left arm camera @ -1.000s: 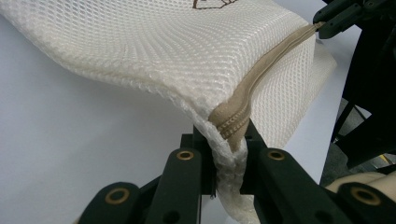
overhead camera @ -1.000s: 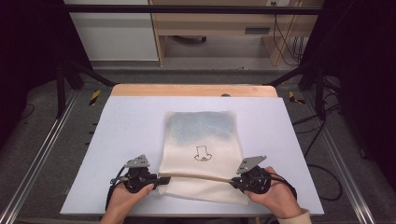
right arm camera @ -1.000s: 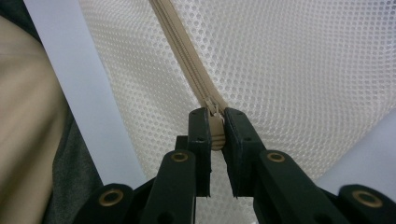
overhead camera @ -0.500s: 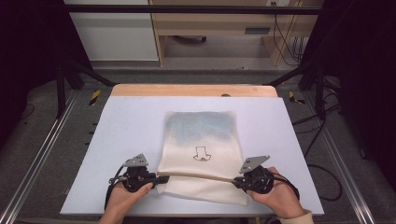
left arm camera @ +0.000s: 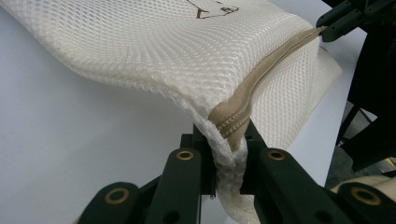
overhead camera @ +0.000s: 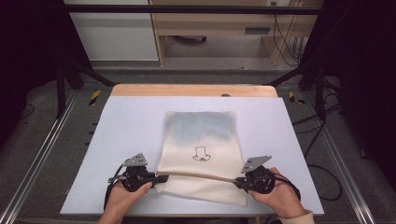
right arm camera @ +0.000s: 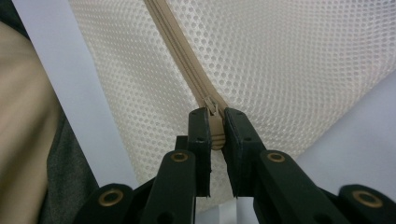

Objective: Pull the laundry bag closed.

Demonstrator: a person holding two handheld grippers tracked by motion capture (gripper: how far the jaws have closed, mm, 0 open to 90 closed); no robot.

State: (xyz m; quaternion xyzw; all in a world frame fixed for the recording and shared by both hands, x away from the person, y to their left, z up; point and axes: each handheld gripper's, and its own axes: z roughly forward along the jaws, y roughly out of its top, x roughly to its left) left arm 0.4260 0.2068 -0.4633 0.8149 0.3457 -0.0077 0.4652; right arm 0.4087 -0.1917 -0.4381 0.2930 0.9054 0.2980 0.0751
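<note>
A cream mesh bag [overhead camera: 198,140] with a small black drawing lies in the middle of the table, a tan zipper [overhead camera: 201,176] running across its near part. My left gripper [overhead camera: 160,178] is shut on the zipper's left end, where mesh and zipper tape [left arm camera: 229,122] are pinched between the jaws. My right gripper [overhead camera: 238,183] is shut on the zipper's right end, and the zipper tape [right arm camera: 215,129] with its slider sits between the jaws. The zipper is lifted slightly and stretched between both grippers. In the left gripper view the right gripper [left arm camera: 327,29] shows at the far end of the zipper.
The bag rests on a pale blue-white table top [overhead camera: 116,126] with a wooden strip [overhead camera: 191,90] along its far edge. Metal rails [overhead camera: 42,154] flank the table, and a wooden shelf unit [overhead camera: 224,28] and cables stand beyond it.
</note>
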